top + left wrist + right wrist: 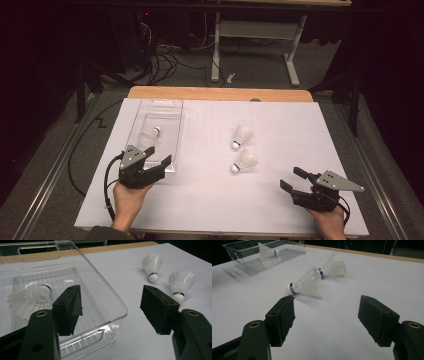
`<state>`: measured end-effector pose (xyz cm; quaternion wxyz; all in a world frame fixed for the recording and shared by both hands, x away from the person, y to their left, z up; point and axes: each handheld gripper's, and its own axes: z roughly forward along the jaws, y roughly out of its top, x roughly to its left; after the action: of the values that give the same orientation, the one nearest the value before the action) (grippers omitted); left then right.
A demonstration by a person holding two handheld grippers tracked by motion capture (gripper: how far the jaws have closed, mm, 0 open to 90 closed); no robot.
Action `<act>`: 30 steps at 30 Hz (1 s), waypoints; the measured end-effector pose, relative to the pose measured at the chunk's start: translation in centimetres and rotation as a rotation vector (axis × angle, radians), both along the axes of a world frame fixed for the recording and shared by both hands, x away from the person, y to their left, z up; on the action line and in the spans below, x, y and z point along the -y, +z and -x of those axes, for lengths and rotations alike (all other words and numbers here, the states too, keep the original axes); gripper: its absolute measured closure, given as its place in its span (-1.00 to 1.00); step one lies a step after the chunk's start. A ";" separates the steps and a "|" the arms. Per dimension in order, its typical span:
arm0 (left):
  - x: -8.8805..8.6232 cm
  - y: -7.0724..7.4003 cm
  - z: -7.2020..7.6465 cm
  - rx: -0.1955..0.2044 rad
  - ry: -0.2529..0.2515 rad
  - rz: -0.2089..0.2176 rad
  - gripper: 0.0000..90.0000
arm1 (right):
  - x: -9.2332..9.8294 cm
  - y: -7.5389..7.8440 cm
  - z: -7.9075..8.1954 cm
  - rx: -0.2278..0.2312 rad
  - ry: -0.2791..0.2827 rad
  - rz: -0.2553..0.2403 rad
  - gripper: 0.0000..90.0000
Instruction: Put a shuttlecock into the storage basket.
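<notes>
Judging by looks, the two shuttlecocks on the bench, the nearer [244, 161] and the farther [242, 136], are feather-light, crushable at the skirt and prone to roll; the firm cork tip is probably the safest hold. A third shuttlecock [148, 137] lies in the clear bin [173, 107] at far left. The left claw [159, 163] sits spread at the bin's near rim; the right claw [293, 178] hangs spread near right, empty. Its own view brings out the blue bands and both corks pointing left, detail lost from above; the left gripper view reveals the bin's ribbed floor [67, 277].
</notes>
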<state>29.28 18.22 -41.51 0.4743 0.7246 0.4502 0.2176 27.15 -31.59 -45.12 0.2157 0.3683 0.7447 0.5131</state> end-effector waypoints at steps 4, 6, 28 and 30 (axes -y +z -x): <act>0.4 0.0 -0.1 -0.001 -0.009 -0.002 -0.24 | 0.0 0.0 0.0 0.000 0.000 -0.001 -0.34; 0.5 0.1 -0.2 0.001 -0.012 -0.001 -0.24 | 0.0 0.0 0.0 0.000 0.000 0.000 -0.34; 2.3 0.3 -1.6 -0.005 -0.052 0.008 -0.23 | 0.0 0.0 0.0 0.000 0.001 -0.001 -0.34; 2.4 0.3 -1.7 -0.007 -0.053 0.009 -0.23 | 0.0 0.0 0.0 0.001 0.001 -0.001 -0.34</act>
<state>30.96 15.80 -41.25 0.4819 0.7348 0.4332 0.2003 27.10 -31.60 -45.09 0.2156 0.3678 0.7446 0.5136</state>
